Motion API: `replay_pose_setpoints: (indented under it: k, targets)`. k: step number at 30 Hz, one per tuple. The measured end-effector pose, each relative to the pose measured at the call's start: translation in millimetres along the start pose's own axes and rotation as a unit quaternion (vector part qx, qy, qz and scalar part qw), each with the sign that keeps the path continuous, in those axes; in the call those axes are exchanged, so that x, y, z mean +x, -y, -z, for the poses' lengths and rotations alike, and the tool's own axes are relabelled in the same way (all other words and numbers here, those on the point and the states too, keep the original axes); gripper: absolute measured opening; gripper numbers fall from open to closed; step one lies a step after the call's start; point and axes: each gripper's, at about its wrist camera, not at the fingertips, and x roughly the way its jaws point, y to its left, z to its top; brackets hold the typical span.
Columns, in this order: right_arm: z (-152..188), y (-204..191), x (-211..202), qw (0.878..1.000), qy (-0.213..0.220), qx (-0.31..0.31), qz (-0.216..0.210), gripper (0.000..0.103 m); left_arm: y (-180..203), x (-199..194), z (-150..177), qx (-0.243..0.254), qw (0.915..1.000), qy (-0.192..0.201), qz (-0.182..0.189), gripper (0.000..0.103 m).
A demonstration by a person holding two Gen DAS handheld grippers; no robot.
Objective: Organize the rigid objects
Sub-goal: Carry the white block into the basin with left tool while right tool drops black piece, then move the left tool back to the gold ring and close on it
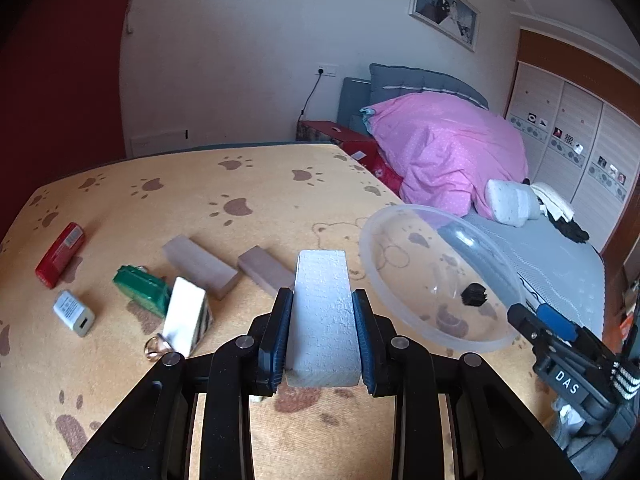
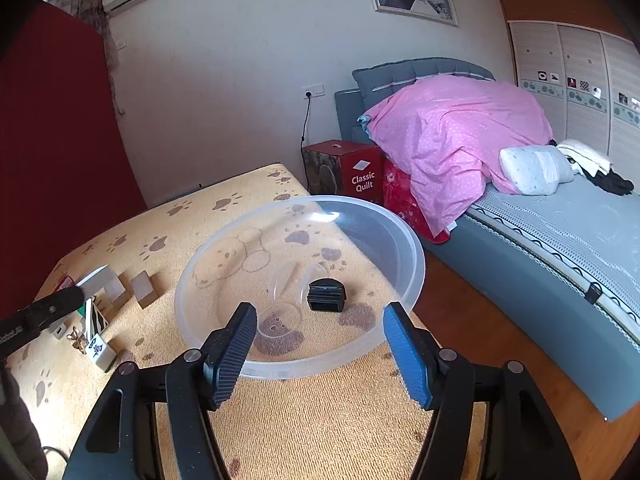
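While one white block (image 1: 322, 312) is gripped, two brown blocks (image 1: 200, 266), one basin (image 2: 404, 236).

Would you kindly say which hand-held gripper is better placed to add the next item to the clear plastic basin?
Left: the left hand-held gripper already clamps a white rectangular block beside the clear plastic basin.

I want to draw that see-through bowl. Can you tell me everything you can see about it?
The clear plastic bowl is round, wide and shallow, with a thick rolled rim. You can see the paw-print blanket through it. It sits upright near the blanket's edge beside the bed. Inside lies one small black ribbed plastic piece, resting on the bottom. Faint moulded circles show in its base. The right gripper hangs open in front of its near rim, not touching it.
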Motion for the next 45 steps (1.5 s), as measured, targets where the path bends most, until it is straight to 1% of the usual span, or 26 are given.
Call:
replay_pose_setpoints:
  k: [4, 14, 17, 18, 19, 20, 22, 23, 26, 30, 32, 35, 38, 43, 45]
  targets:
    - [0.5, 4.2, 0.3, 1.000, -0.002, 0.009, 0.000, 0.071, 17.2, 19.5, -7.7, 0.008, 0.9998, -0.010, 0.018, 0.030]
    - [1.9, 9.0, -1.3, 1.000, 0.002, 0.016, 0.000, 0.072, 57.7, 60.7, -18.0, 0.032, 0.9978, -0.032, 0.048, 0.030]
    - [2.6, 10.0, 0.0, 1.000, 0.000, 0.017, 0.002, 0.072, 64.6, 72.2, -21.8, 0.032, 0.9965, -0.035, 0.069, 0.031]
    - [2.6, 10.2, 0.6, 1.000, 0.000, 0.017, 0.003, 0.072, 65.9, 75.4, -22.5, 0.032, 0.9960, -0.034, 0.076, 0.031]
    - [2.7, 10.3, 0.8, 1.000, -0.001, 0.016, 0.003, 0.073, 66.6, 76.9, -22.7, 0.033, 0.9959, -0.030, 0.078, 0.038]
    - [3.1, 10.1, 1.1, 1.000, -0.001, 0.016, 0.004, 0.073, 66.5, 77.7, -22.2, 0.034, 0.9960, -0.029, 0.077, 0.056]
    - [3.9, 9.0, -1.0, 1.000, 0.000, 0.013, 0.005, 0.074, 62.9, 73.2, -19.6, 0.032, 0.9969, -0.016, 0.071, 0.074]
    - [4.4, 8.1, -0.9, 1.000, 0.000, 0.011, 0.005, 0.075, 60.6, 69.9, -18.2, 0.032, 0.9972, -0.010, 0.067, 0.074]
    - [6.0, 6.1, 0.2, 1.000, -0.004, 0.007, 0.005, 0.076, 54.1, 65.5, -16.0, 0.034, 0.9976, -0.014, 0.059, 0.074]
    - [7.6, 3.3, 0.2, 1.000, -0.007, 0.000, 0.005, 0.077, 42.5, 61.8, -11.6, 0.024, 0.9986, -0.020, 0.043, 0.074]
    - [8.2, 2.2, -0.7, 1.000, -0.006, -0.002, 0.004, 0.080, 37.0, 60.0, -9.2, 0.016, 0.9990, -0.024, 0.034, 0.078]
    - [8.8, 1.7, -1.8, 1.000, -0.006, -0.002, 0.001, 0.083, 30.3, 56.9, -6.5, 0.010, 0.9993, -0.026, 0.024, 0.079]
    - [9.8, 1.0, -1.3, 1.000, -0.009, -0.002, -0.002, 0.084, 26.3, 52.8, -4.6, 0.008, 0.9995, -0.026, 0.012, 0.083]
    - [12.2, -0.6, -2.2, 1.000, -0.012, -0.004, -0.006, 0.084, 20.2, 44.5, -1.9, 0.012, 0.9997, -0.023, -0.004, 0.085]
    - [13.0, -1.1, -3.4, 1.000, -0.013, -0.004, -0.011, 0.088, 17.5, 40.7, -1.4, 0.015, 0.9996, -0.020, -0.010, 0.087]
